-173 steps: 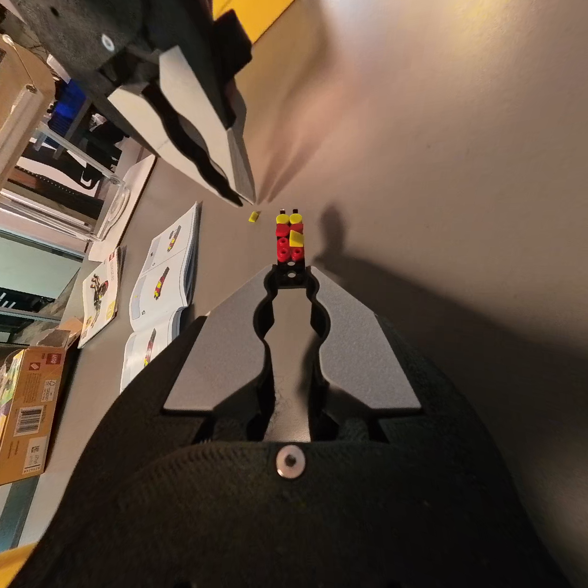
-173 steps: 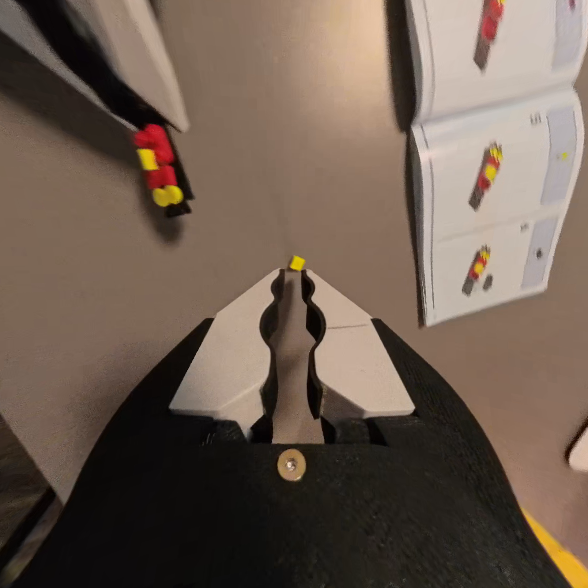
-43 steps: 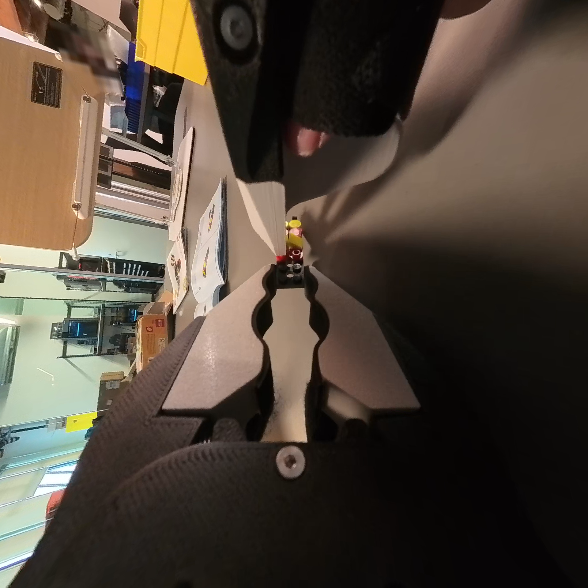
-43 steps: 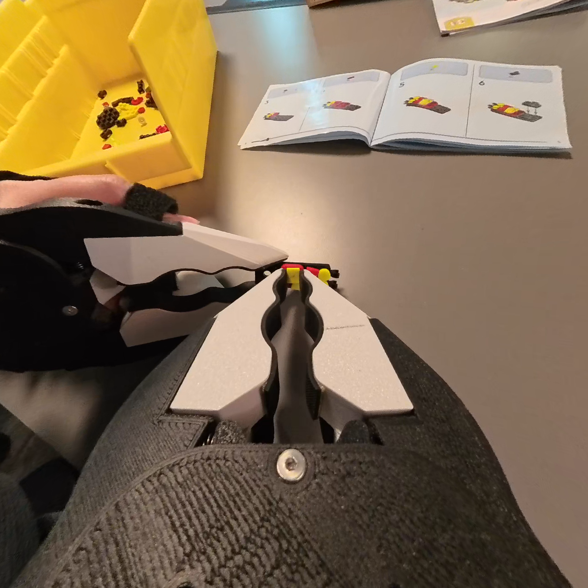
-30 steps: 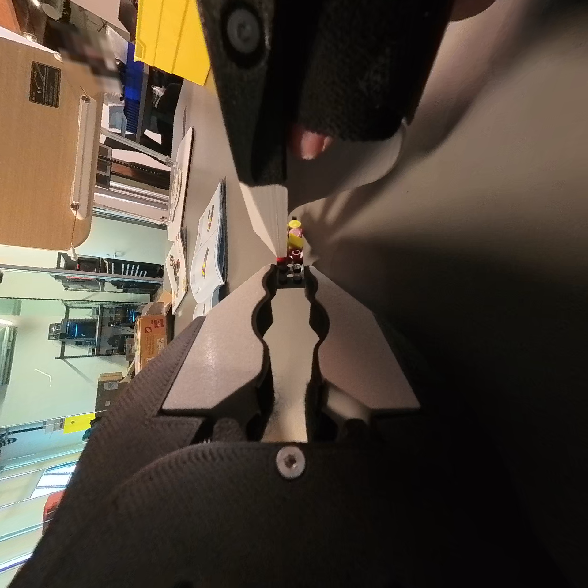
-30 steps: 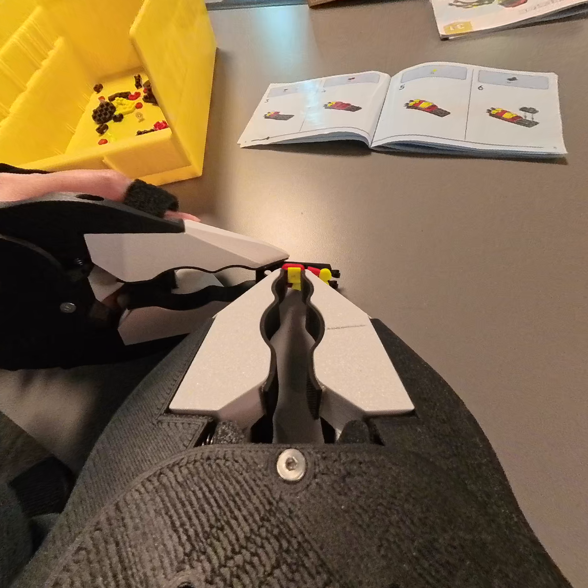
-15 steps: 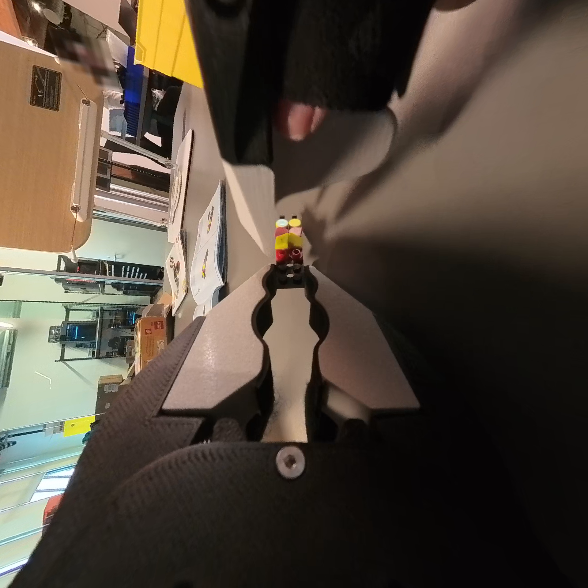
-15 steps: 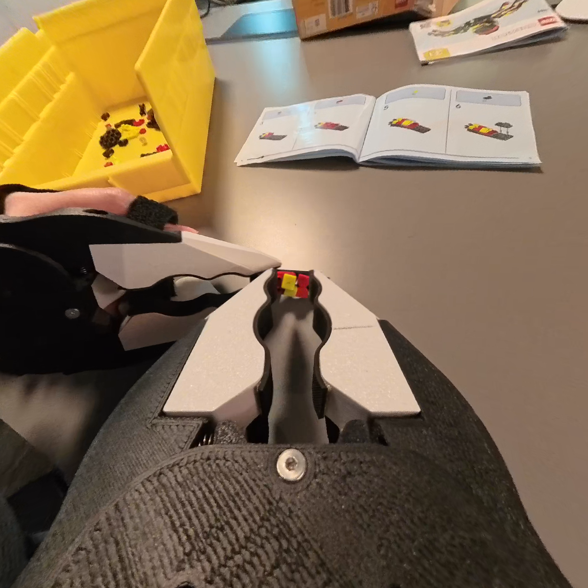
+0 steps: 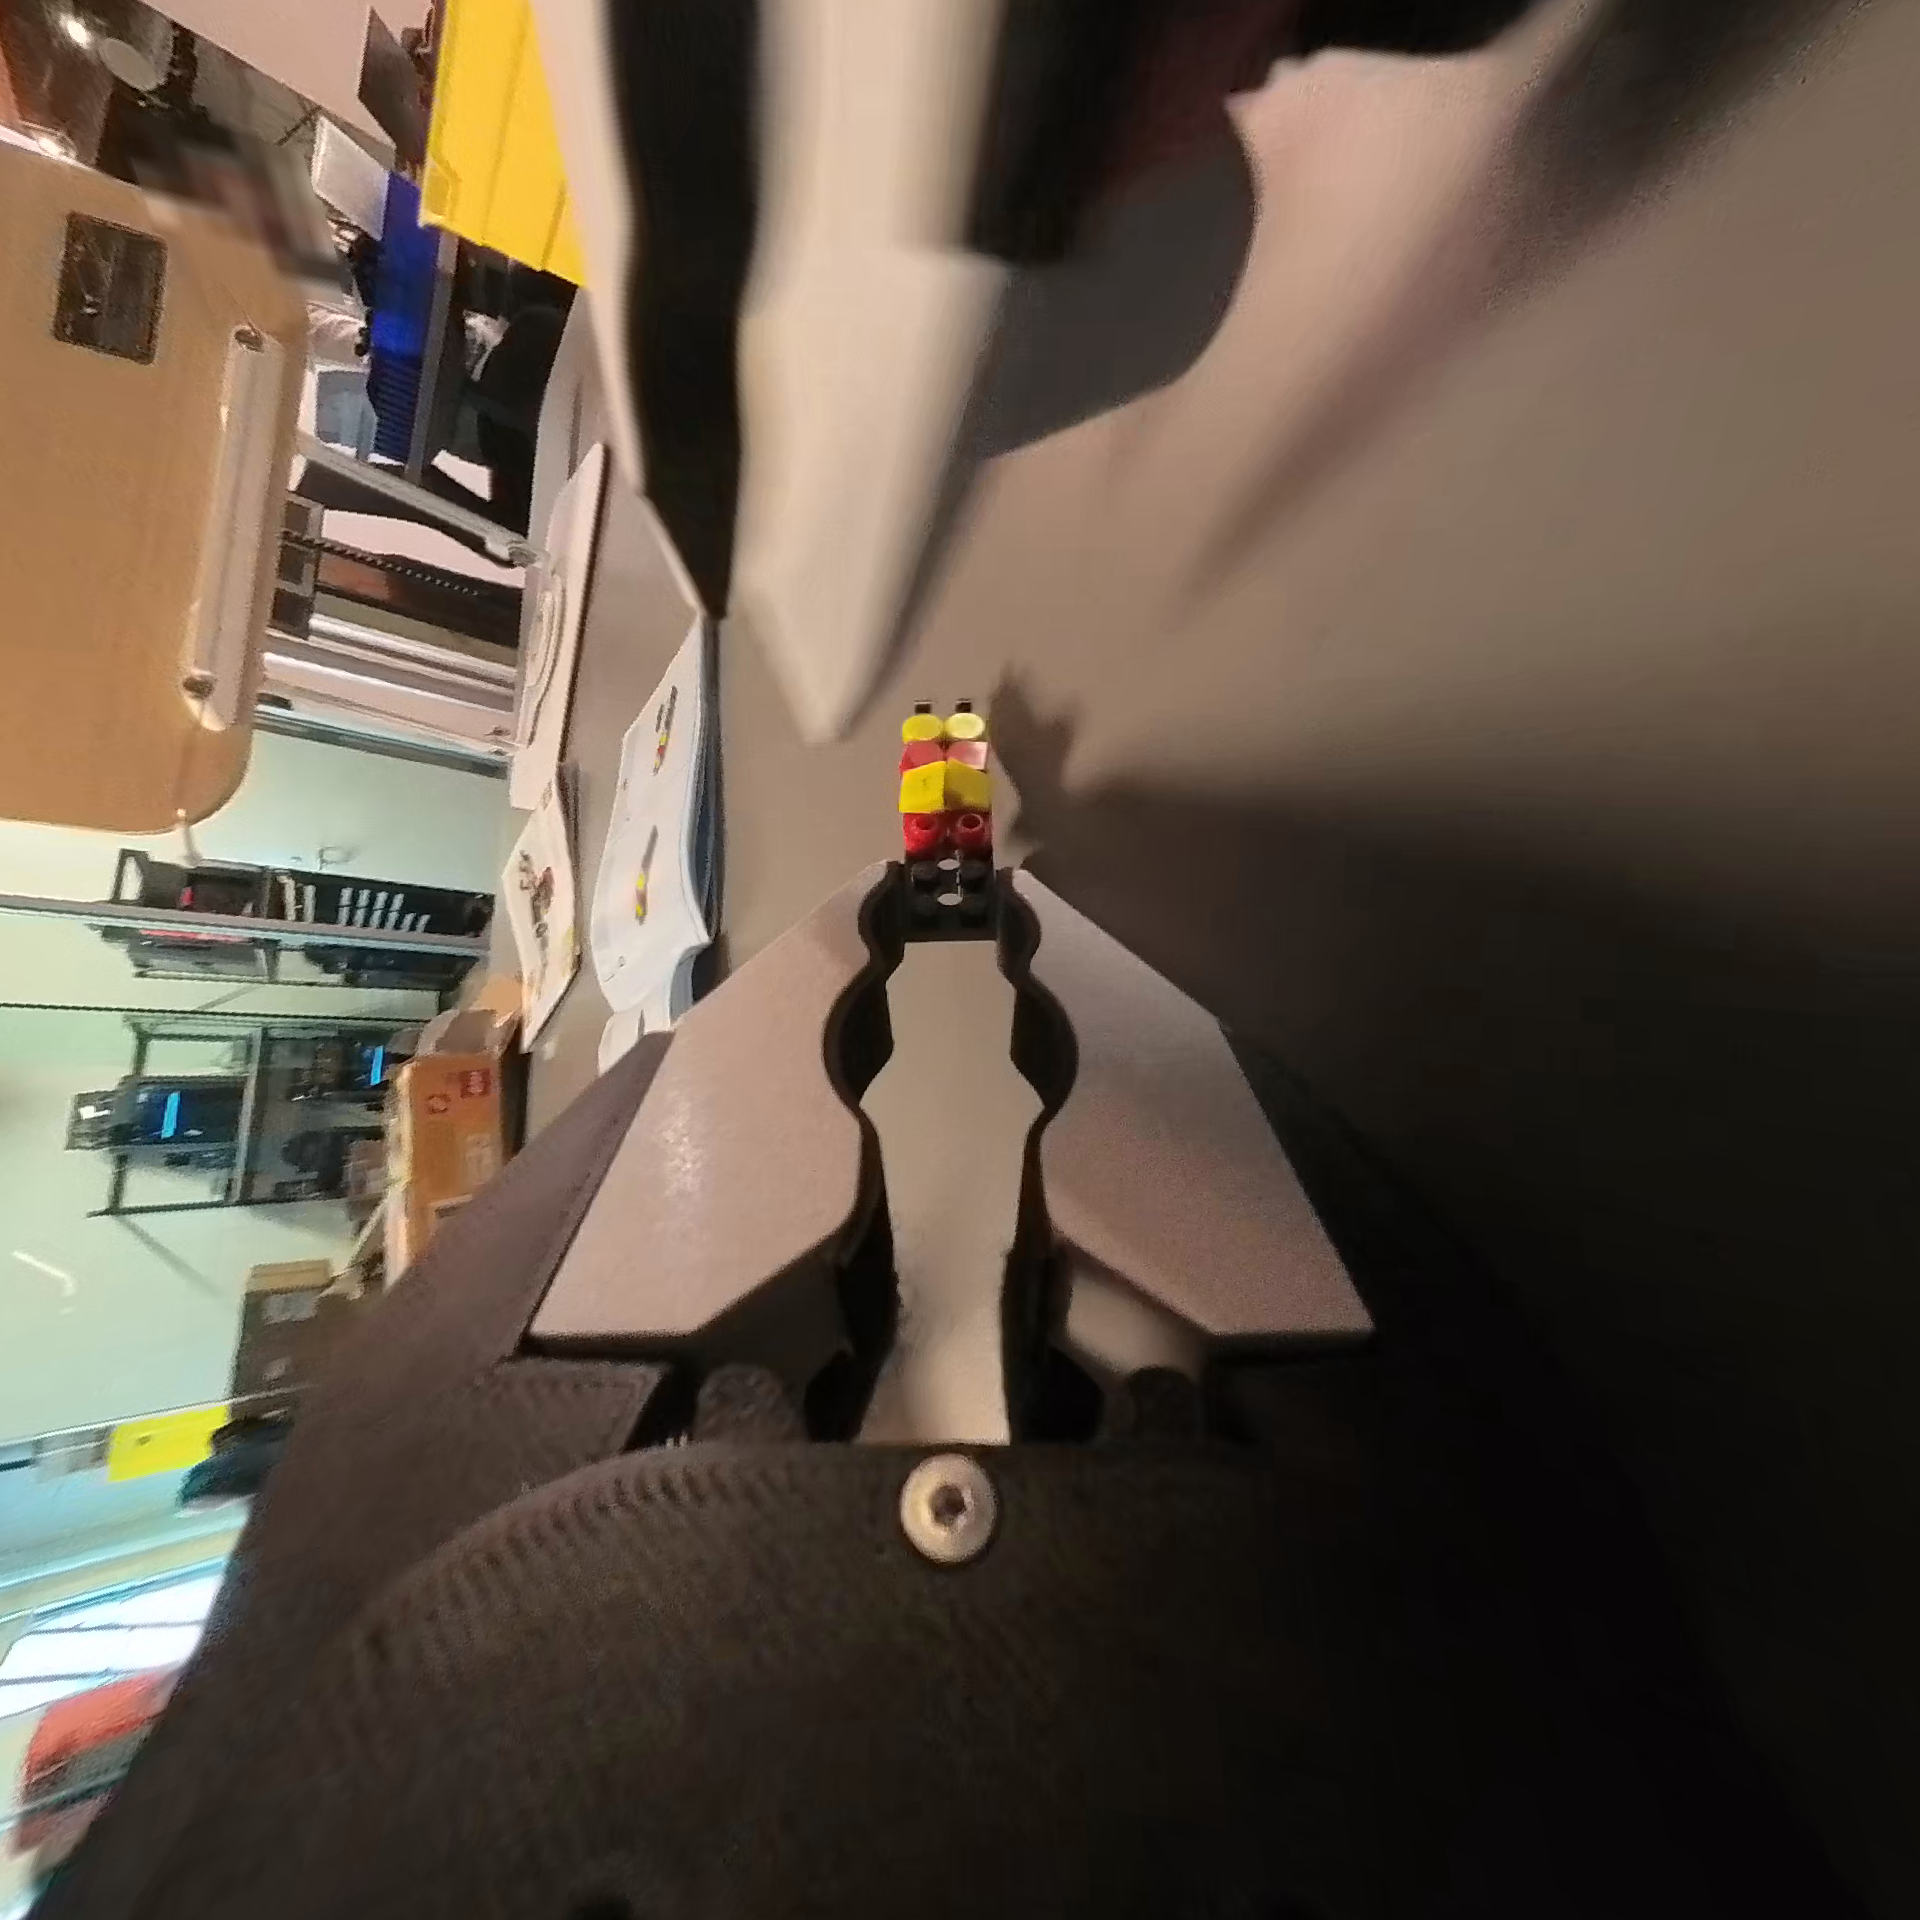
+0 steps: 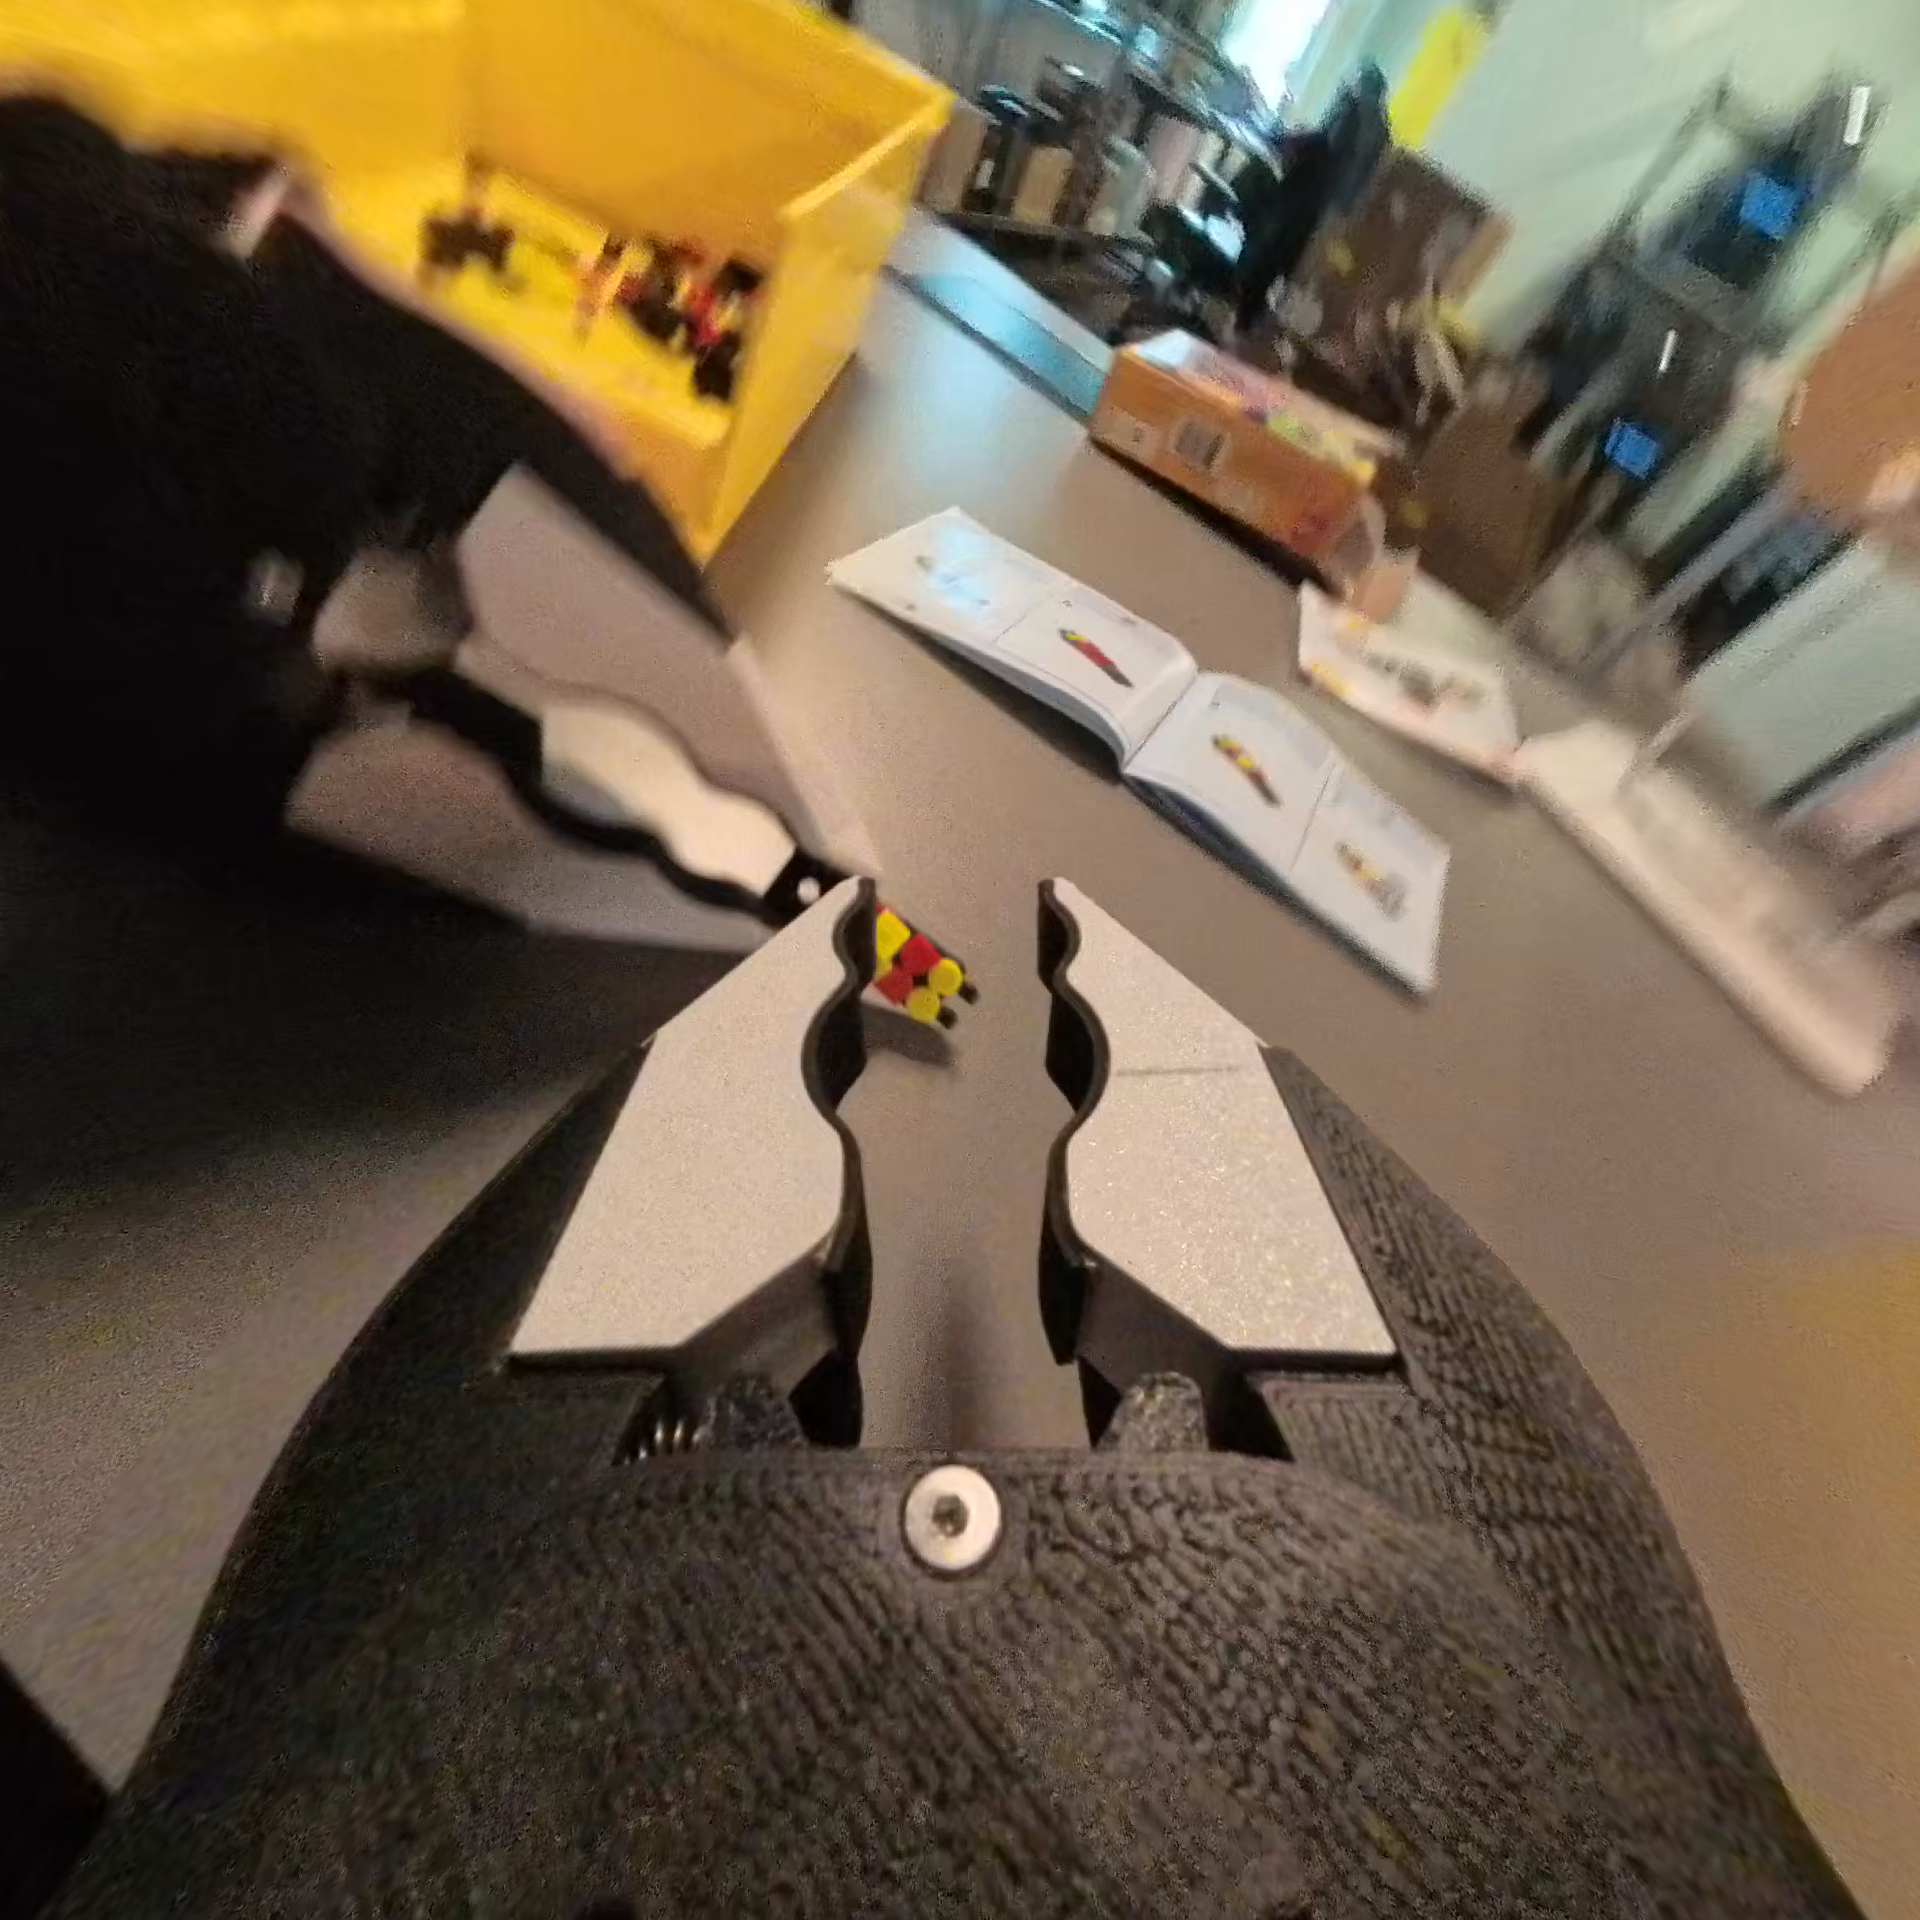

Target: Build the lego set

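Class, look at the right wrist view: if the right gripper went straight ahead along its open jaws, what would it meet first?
Probably bare table, then the open instruction booklet. The right gripper points just right of the small brick model, though blur makes depth uncertain.

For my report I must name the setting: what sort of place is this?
Probably a workshop or lab workspace. Metal shelving racks stand in the background, and a yellow parts bin with loose pieces and an open instruction booklet sit on a grey table.
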The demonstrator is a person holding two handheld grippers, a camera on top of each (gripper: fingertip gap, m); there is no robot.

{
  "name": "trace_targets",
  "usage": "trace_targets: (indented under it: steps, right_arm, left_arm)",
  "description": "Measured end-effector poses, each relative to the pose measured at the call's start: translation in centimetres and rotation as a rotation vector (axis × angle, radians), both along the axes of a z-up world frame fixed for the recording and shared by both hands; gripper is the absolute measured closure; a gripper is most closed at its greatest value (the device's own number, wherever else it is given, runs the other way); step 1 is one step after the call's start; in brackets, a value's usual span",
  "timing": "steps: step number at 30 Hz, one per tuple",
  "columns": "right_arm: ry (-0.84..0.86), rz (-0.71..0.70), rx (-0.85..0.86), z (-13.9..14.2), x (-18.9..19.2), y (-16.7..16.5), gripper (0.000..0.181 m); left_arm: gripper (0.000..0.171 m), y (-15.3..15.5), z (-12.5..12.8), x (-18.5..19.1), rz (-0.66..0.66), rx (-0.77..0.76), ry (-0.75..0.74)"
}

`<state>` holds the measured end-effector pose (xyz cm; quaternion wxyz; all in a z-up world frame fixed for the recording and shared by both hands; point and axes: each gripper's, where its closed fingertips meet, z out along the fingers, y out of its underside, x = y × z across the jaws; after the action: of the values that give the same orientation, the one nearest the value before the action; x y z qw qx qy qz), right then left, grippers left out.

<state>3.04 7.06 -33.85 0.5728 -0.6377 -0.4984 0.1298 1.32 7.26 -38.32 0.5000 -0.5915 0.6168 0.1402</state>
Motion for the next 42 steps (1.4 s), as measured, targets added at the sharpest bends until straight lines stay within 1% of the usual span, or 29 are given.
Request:
trace_targets:
  steps: [3,5,7,11,16,22,26,32,42]
  right_arm:
    - [-0.330,0.111,0.328,-1.7,0.2,-0.9,0.151]
    - [-0.475,0.150,0.498,-2.5,0.0,-1.2,0.151]
    - [-0.508,0.143,0.620,-2.2,-0.5,-1.2,0.154]
    - [-0.522,0.114,0.757,-1.3,-1.4,-0.9,0.151]
    - [-0.525,0.076,0.803,-1.3,-2.0,-0.1,0.153]
    - [-0.521,0.055,0.819,-1.4,-2.0,0.5,0.157]
    - [-0.538,0.058,0.832,-1.7,-2.1,0.5,0.166]
    - [-0.532,0.060,0.821,-1.8,-2.1,0.5,0.166]
    - [-0.506,0.085,0.779,-2.0,-2.0,0.3,0.166]
  left_arm:
    - [0.155,0.1,0.2,0.0,-0.012,-0.054,-0.061]
    - [0.155,0.2,0.2,-0.1,-0.013,-0.113,-0.116]
    - [0.155,0.3,0.3,-0.1,-0.015,-0.151,-0.149]
    - [0.155,0.3,0.6,-0.1,-0.017,-0.199,-0.200]
    - [0.155,0.1,1.5,0.0,-0.026,-0.251,-0.290]
    - [0.155,0.0,1.6,0.1,-0.035,-0.260,-0.306]
    - [0.155,-0.1,1.7,0.1,-0.038,-0.275,-0.322]
    - [0.155,-0.2,1.6,0.1,-0.042,-0.297,-0.335]
    - [0.155,-0.6,1.4,0.2,-0.060,-0.408,-0.390]
